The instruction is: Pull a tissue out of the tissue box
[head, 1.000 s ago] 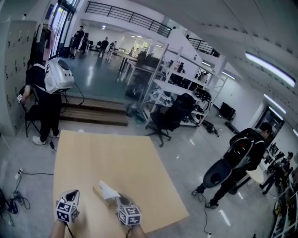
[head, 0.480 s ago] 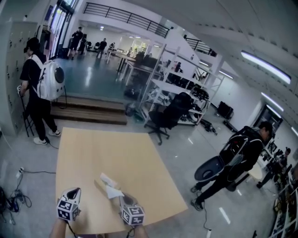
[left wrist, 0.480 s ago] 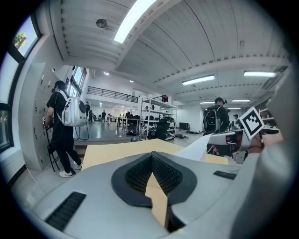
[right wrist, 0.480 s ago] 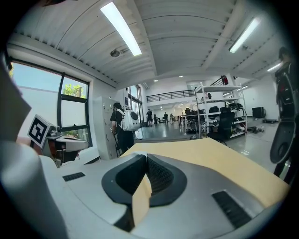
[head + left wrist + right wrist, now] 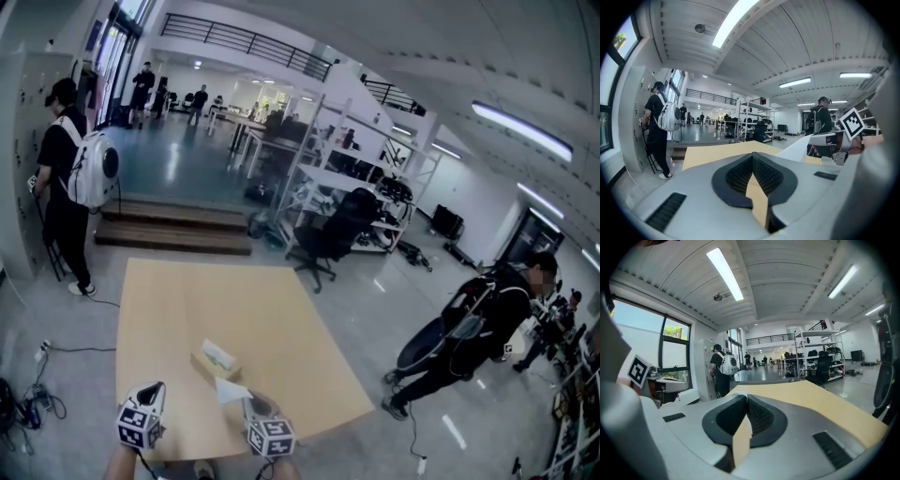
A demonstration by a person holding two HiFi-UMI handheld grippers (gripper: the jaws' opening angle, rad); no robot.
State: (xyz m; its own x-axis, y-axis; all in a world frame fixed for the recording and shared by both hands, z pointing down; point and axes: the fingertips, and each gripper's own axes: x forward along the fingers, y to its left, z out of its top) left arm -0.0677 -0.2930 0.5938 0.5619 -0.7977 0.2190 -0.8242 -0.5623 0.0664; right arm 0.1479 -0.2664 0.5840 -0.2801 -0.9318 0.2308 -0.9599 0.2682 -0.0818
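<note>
The tan tissue box (image 5: 215, 359) lies on the wooden table (image 5: 206, 300), near its front edge. A white tissue (image 5: 230, 390) hangs free of the box, just in front of it, and my right gripper (image 5: 246, 405) is shut on it. In the left gripper view the tissue (image 5: 802, 147) stretches as a white sheet from the right gripper (image 5: 834, 140). The right gripper view shows the right gripper (image 5: 746, 404) with jaws together; the tissue is hidden there. My left gripper (image 5: 148, 401) hovers left of the box, and the left gripper (image 5: 753, 161) is shut with nothing in it.
A person with a white backpack (image 5: 70, 183) stands beyond the table's far left corner. Another person with a black backpack (image 5: 473, 323) bends over on the floor to the right. A black office chair (image 5: 328, 234) and metal shelving (image 5: 356, 178) stand behind the table.
The tissue has come out of the box and now hangs apart from it. Both grippers drew back toward the table's near edge. The person with the white backpack straightened up.
</note>
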